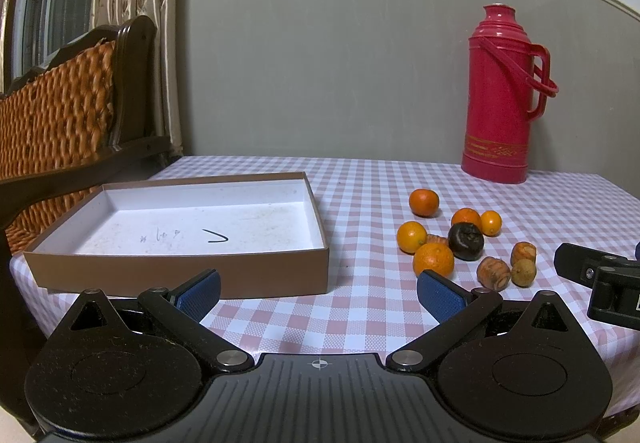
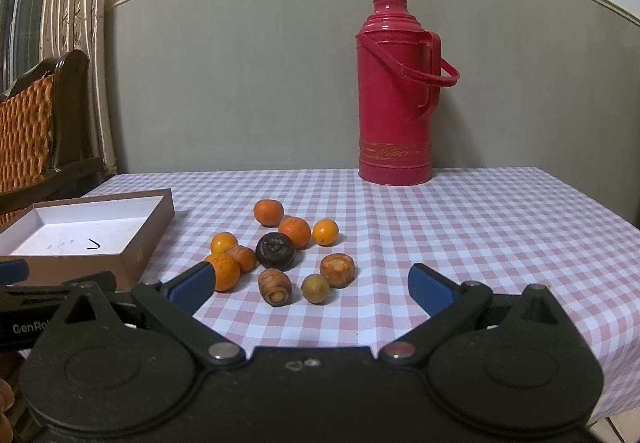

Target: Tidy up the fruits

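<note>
Right wrist view looks over a pink-and-white checked tablecloth (image 2: 460, 227) where the fruits (image 2: 280, 255) lie in a loose cluster near the middle: several glossy orange citrus of differing sizes, one dark, shrivelled black fruit (image 2: 276, 251) at the centre, a small dull green-brown round fruit (image 2: 315, 288), and three rough orange-brown cut pieces. The right gripper (image 2: 310, 289) hovers just short of the cluster with its blue-padded jaws spread wide, holding nothing. From the left wrist view, the left gripper (image 1: 318, 293) is likewise spread wide and empty, between the fruits and a shallow brown cardboard box (image 1: 176, 267) with a white, pen-marked inside. A red thermos (image 2: 396, 91) stands upright by the wall.
</note>
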A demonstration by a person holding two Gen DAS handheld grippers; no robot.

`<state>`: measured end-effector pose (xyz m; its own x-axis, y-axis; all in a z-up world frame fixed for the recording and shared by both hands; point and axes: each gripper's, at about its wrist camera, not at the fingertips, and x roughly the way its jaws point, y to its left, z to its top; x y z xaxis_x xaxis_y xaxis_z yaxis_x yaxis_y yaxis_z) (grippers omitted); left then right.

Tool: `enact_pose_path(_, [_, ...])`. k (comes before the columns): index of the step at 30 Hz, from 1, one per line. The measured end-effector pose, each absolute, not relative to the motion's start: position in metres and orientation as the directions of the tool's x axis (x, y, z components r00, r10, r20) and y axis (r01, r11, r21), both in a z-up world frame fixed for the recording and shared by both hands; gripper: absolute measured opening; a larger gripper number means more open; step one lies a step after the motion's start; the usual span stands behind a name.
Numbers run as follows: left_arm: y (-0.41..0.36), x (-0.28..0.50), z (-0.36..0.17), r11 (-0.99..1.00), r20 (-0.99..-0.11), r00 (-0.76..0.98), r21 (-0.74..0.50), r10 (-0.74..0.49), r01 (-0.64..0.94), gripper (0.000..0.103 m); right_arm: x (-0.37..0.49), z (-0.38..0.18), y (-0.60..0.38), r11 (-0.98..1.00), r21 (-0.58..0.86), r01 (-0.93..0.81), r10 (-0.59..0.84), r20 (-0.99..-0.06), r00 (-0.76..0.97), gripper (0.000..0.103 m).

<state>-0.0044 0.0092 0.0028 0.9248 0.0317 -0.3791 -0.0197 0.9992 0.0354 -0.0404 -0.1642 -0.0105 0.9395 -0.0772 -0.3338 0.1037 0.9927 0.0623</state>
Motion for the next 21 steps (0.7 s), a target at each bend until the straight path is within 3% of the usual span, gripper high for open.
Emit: enact_pose_path(21, [0.0045, -0.0052, 0.0019, 0.999, -0.373, 0.928, 0.037, 0.010, 0.005, 0.103, -0.0430, -0.0105, -0.1666, 0.992, 0.068, 0.101, -0.075, -0.313, 0.947, 0.097])
